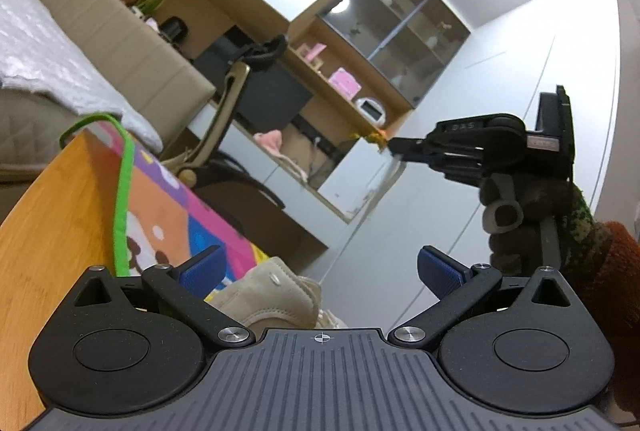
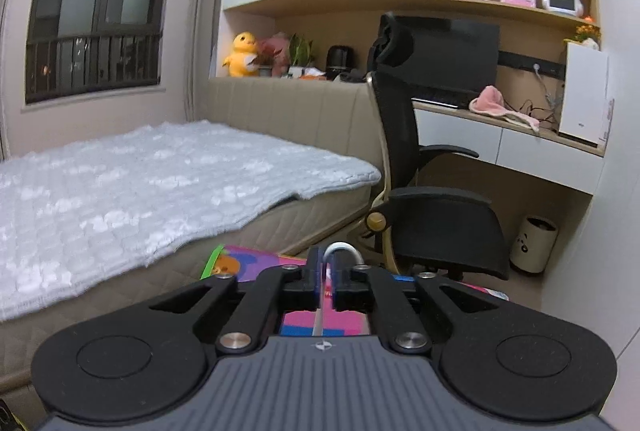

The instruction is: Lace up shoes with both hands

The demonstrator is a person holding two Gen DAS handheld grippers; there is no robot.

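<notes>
The beige suede-like shoe [image 1: 276,295] looks soft and matt, with stitched seams. Under it a glossy, brightly printed play mat [image 1: 168,199] with a green cloth binding lies on a smooth orange-brown wooden table [image 1: 52,215]. The left gripper [image 1: 320,267] is matt black plastic with ribbed blue pads and shiny metal screws. A white lace [image 2: 340,251] looks smooth

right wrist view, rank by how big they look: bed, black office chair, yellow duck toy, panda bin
1. bed
2. black office chair
3 and 4. yellow duck toy and panda bin: these look alike, so no ranking.
</notes>
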